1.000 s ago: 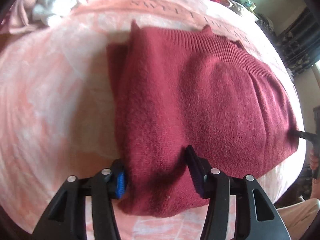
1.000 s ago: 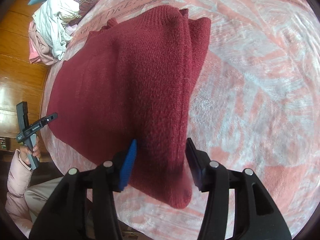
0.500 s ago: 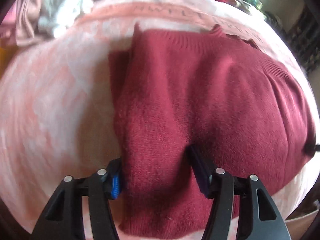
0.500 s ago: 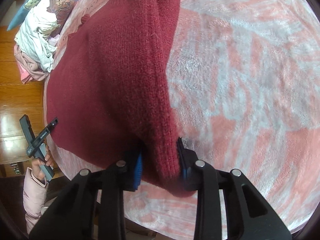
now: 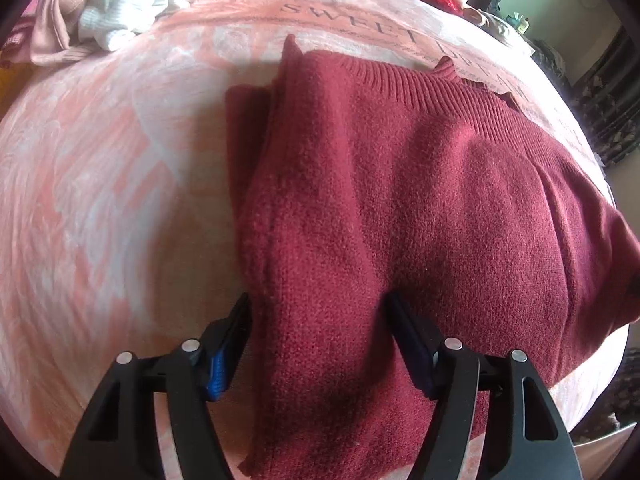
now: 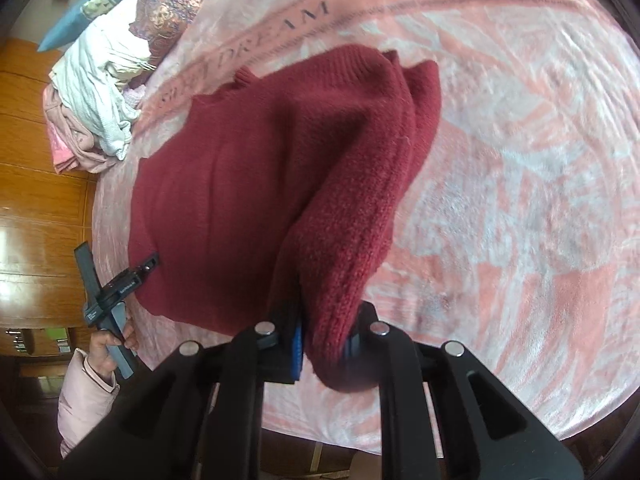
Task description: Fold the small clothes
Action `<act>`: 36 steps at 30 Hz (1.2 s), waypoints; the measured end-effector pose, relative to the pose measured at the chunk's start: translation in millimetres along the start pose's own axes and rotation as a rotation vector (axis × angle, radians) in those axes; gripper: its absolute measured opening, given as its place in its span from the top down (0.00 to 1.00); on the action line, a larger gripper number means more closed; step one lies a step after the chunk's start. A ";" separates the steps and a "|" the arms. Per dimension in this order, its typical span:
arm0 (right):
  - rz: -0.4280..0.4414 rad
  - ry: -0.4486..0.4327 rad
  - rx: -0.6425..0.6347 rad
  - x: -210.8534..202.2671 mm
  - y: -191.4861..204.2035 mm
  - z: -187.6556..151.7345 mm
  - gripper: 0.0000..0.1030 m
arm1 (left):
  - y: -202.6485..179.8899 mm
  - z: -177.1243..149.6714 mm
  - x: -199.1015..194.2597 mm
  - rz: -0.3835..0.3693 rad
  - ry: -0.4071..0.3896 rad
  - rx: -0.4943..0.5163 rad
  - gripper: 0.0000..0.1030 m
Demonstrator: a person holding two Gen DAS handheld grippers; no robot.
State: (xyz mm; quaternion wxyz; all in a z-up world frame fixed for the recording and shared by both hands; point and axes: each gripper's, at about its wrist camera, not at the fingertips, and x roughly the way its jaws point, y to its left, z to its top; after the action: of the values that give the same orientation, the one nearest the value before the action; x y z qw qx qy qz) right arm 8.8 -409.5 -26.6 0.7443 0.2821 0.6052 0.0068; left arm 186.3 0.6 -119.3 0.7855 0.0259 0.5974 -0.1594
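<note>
A dark red knit sweater (image 5: 420, 220) lies folded lengthwise on a pink blanket (image 5: 100, 200). My left gripper (image 5: 318, 304) points down at its near left folded edge. Its jaws are opening and straddle that thick fold, one finger beside the edge and one on top of the knit. In the right wrist view the sweater (image 6: 240, 200) is raised at its near corner. My right gripper (image 6: 326, 320) is closing, its pads pinching that corner and holding it above the blanket (image 6: 520, 160). The left gripper (image 6: 116, 284) shows there at the sweater's far side, held by a hand (image 6: 112, 344).
A pile of white and pink clothes (image 5: 120, 0) lies at the blanket's back left, seen also as the pile (image 6: 100, 92) in the right wrist view beside patterned pillows (image 6: 168, 4). Wooden floor (image 6: 36, 200) lies past the bed's edge. A pink sleeve (image 6: 84, 400) is at the lower left.
My right gripper closed on the sweater's near corner and lifted it off the blanket. My left gripper's jaws spread wider over the folded edge and stayed almost in place.
</note>
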 end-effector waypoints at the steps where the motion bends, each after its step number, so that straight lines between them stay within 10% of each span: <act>1: -0.004 -0.012 -0.011 -3.0 11.5 0.8 0.88 | -2.3 -0.2 0.7 0.002 0.001 0.000 0.31; 25: -0.154 0.090 -0.519 128.7 232.3 -24.7 0.89 | 30.1 0.9 -50.6 -0.121 -0.048 -0.165 0.34; 28: -0.151 0.117 -0.530 137.6 231.6 -27.0 0.82 | 32.8 3.1 -58.5 -0.137 -0.073 -0.185 0.34; 31: -0.066 0.152 -0.509 134.9 227.5 -29.1 0.51 | 31.3 7.5 -70.1 -0.176 -0.093 -0.186 0.34; 36: 0.099 0.157 -0.453 103.7 224.5 -24.0 0.49 | 10.7 14.3 -79.2 -0.299 -0.071 -0.150 0.27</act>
State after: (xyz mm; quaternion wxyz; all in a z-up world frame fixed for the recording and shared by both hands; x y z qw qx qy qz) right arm 89.2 -174.4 -26.1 0.7381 0.1358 0.6297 0.2007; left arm 183.9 24.9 -41.8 0.7734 -0.1277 0.5766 -0.2304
